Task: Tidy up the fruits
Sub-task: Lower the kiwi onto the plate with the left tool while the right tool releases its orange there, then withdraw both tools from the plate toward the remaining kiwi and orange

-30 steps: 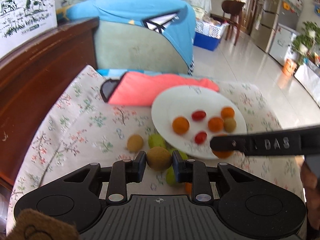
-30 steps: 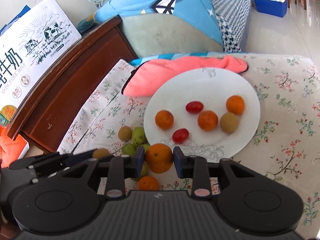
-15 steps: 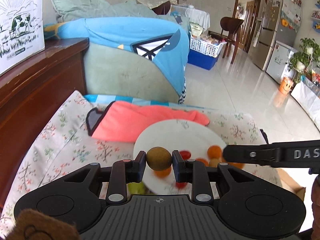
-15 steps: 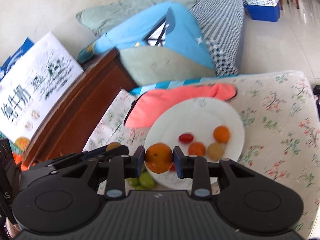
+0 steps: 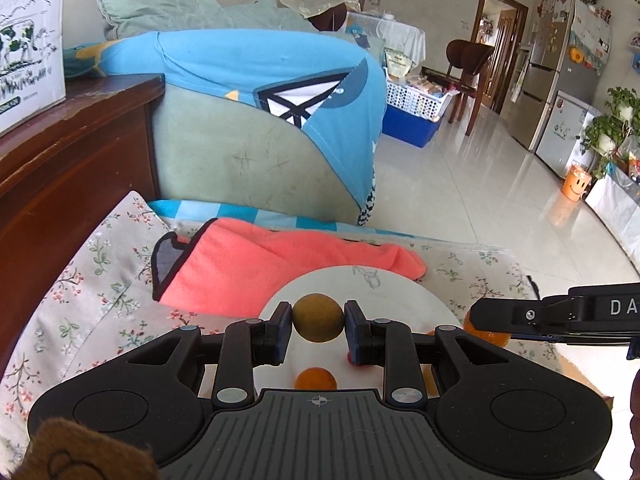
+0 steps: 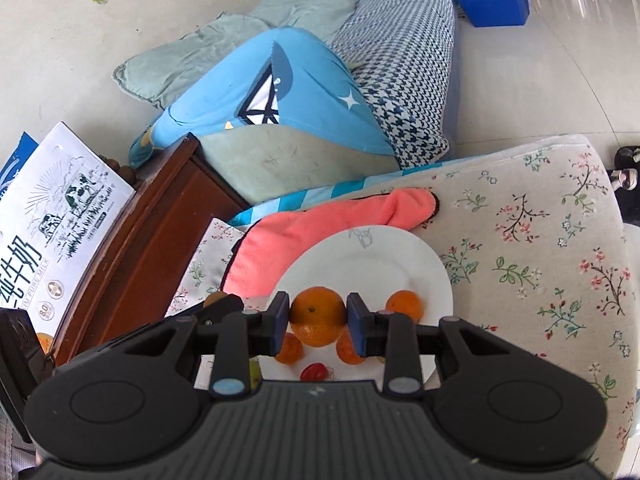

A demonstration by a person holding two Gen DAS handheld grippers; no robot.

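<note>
Pinching a round, matte brown fruit [image 5: 319, 317], my left claw [image 5: 319, 322] hangs over the smooth white plate [image 5: 400, 292]. My right claw [image 6: 318, 318] clamps a dimpled orange [image 6: 317, 320].

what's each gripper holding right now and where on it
Left gripper pinches a round brown-green fruit across its sides; right gripper pinches a round orange likewise.
</note>
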